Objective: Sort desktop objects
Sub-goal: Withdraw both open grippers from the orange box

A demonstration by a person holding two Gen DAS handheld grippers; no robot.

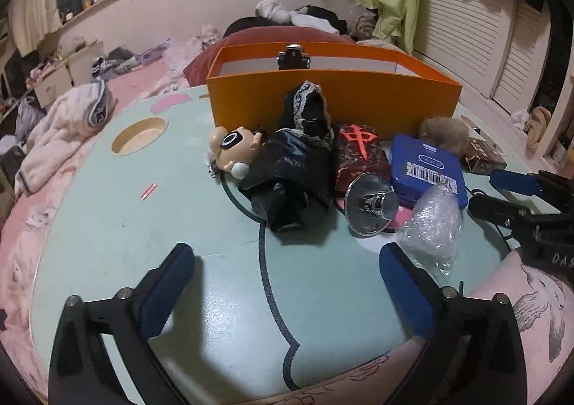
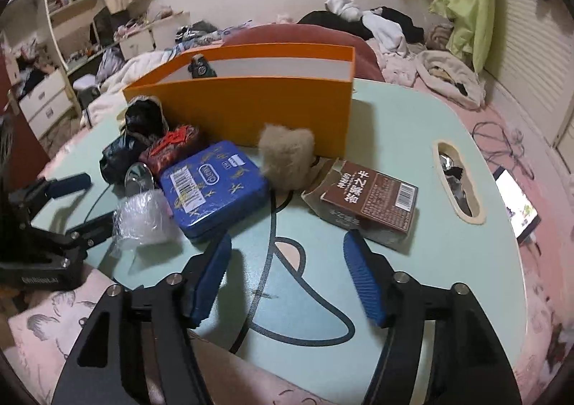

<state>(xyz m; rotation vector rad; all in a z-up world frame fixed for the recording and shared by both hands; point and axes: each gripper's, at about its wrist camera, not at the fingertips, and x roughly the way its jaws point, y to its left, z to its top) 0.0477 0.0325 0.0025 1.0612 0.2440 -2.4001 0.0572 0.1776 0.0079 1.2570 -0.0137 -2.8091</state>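
A pile lies on the pale green table (image 1: 143,225) in front of an orange box (image 1: 333,99): a cartoon figure (image 1: 229,150), a black bag (image 1: 290,175), a dark red pouch (image 1: 358,157), a metal funnel-like piece (image 1: 369,204), a blue tin (image 2: 211,186), crumpled bubble wrap (image 2: 143,222), a beige furry ball (image 2: 287,157) and a brown carton (image 2: 373,200). My left gripper (image 1: 287,254) is open over bare table, just short of the black bag. My right gripper (image 2: 287,241) is open, nothing between its fingers, with the tin and carton just ahead.
A small black object (image 1: 293,56) sits inside the orange box. The table has a round cup recess (image 1: 140,135) at the left and a slot (image 2: 455,186) at the right. Bedding and clothes surround the table; a lit screen (image 2: 516,207) lies on the bed.
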